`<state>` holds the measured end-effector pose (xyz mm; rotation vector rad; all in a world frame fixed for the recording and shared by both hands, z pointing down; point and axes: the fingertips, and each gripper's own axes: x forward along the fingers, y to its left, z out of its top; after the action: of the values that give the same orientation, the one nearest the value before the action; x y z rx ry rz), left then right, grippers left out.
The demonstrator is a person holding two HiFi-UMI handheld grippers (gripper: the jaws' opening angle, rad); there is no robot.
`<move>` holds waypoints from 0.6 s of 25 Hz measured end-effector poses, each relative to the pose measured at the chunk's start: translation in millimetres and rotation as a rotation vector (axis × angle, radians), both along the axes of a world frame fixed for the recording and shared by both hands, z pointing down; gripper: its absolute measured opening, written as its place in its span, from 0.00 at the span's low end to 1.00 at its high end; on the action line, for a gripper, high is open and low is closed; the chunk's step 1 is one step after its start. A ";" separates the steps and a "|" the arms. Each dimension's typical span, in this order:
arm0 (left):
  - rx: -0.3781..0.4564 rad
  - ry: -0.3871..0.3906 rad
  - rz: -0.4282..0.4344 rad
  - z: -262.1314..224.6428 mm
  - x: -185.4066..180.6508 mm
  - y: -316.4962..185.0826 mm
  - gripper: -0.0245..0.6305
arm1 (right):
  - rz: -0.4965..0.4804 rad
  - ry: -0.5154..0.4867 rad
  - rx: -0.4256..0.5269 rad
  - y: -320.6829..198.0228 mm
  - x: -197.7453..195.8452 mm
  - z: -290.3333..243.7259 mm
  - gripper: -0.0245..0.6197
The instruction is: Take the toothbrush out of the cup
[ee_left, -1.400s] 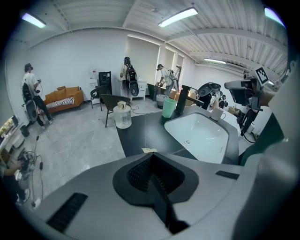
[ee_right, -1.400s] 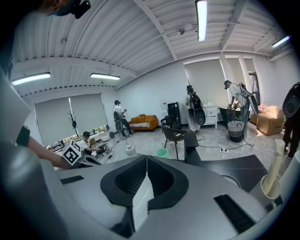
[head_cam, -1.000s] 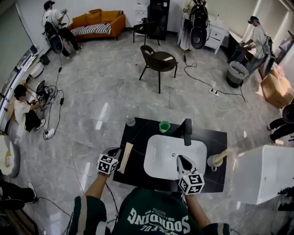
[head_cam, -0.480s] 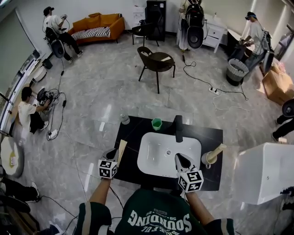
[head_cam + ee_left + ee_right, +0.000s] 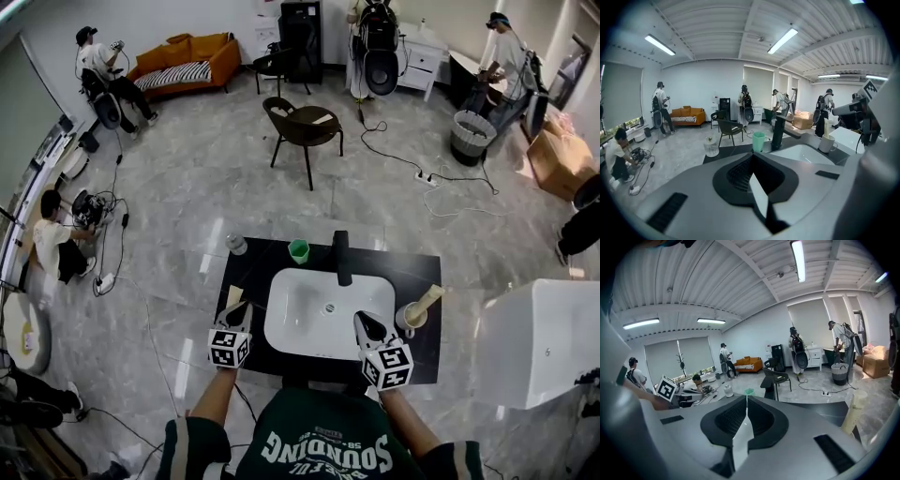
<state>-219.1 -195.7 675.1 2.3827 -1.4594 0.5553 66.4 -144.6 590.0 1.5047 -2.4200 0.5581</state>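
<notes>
**Closing in on the cup, both claws empty**

Both grippers have come forward to the sink point(image 5: 300, 323). The left gripper point(image 5: 239, 309) and the right gripper point(image 5: 365, 322) are closed with nothing between the jaws. The toothbrush point(image 5: 427, 298), if I see well, leans in the cup point(image 5: 409, 320) right of the sink, untouched. The taking is not begun. The shirt point(image 5: 323, 450) reads "SOUNDING".

Open sink basin point(image 5: 314, 319) fills the desk's point(image 5: 417, 272) middle; faucet point(image 5: 342, 255) and green cup point(image 5: 299, 250) stand behind, white cup point(image 5: 410, 319) right.
</notes>
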 end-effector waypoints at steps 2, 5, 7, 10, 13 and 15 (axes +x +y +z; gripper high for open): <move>0.005 0.002 0.025 -4.3 21.1 -1.1 0.05 | 0.007 0.002 -0.002 2.0 11.5 -0.5 0.10; 0.000 0.011 0.058 -5.9 52.5 0.6 0.05 | 0.022 0.007 -0.008 7.1 30.9 -1.3 0.10; 0.001 0.019 0.082 -7.2 72.0 1.2 0.05 | 0.036 0.008 -0.010 9.8 43.7 -2.0 0.10; 0.008 0.027 0.126 -9.9 102.5 -0.1 0.05 | 0.063 0.008 -0.007 12.5 63.9 -3.2 0.10; 0.032 -0.004 0.210 -13.2 139.5 0.4 0.05 | 0.092 0.006 -0.005 16.4 84.7 -4.3 0.10; 0.044 -0.012 0.270 -15.3 166.8 2.0 0.05 | 0.111 0.007 -0.006 20.1 99.4 -4.2 0.10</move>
<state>-52.3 -193.6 659.8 2.6348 -1.1725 0.6059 165.8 -124.4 585.7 1.6430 -2.3382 0.5805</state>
